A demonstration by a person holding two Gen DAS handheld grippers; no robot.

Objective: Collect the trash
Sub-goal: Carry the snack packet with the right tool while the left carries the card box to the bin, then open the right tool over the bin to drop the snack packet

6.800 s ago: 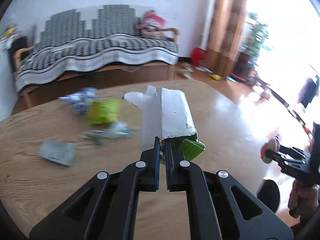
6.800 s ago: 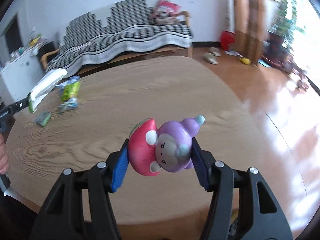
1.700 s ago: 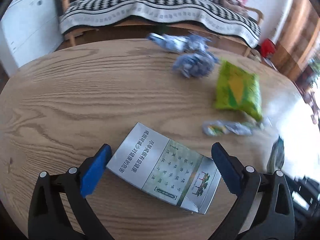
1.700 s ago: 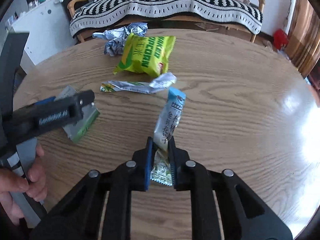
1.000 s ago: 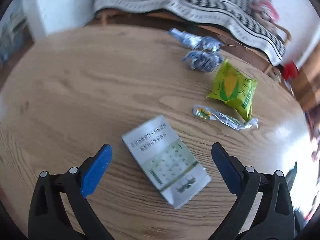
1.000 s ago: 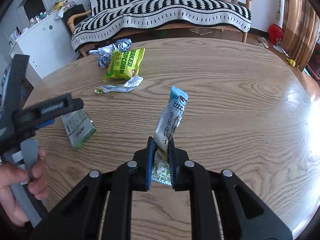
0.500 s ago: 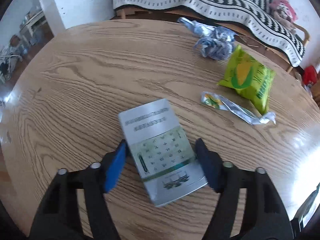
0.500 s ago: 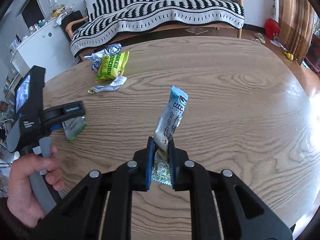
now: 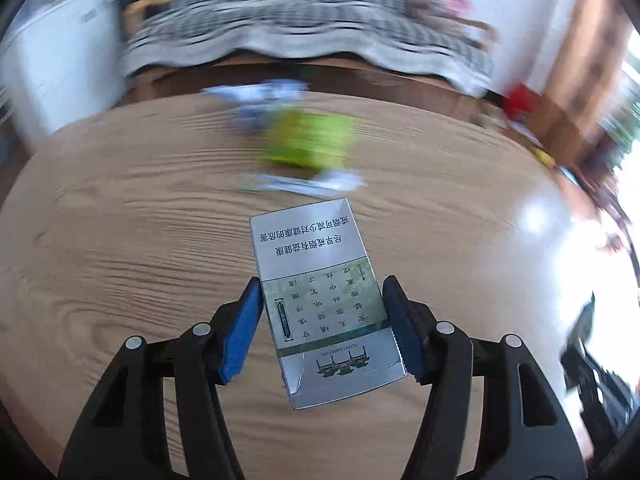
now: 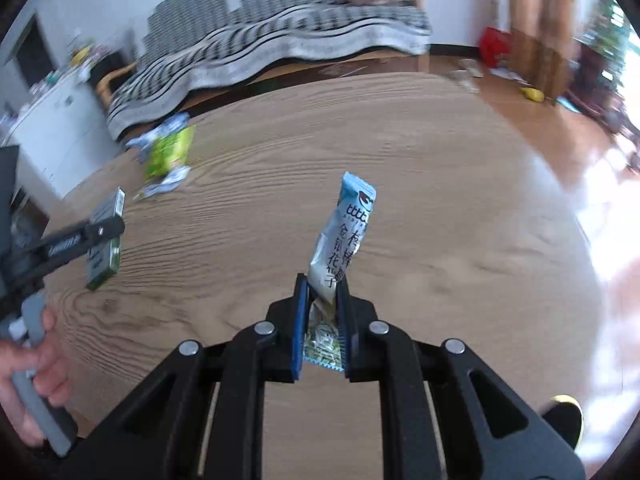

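Green bag (image 9: 310,142) blurs beyond the box (image 9: 322,300) — jaws clamp it.

A round wooden table (image 10: 440,200) carries a green snack bag (image 10: 168,152); crumpled wrappers (image 10: 162,186) lie just beside the bag.

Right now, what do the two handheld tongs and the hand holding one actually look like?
Both the left tongs and the right tongs are matte black plastic with triangular cut-outs, silver round rivets at the joints, and blue pads lining the fingers. In the right wrist view, the left one carries white lettering along one finger and has a grey handle, gripped by a bare hand. No cables or sleeve show.
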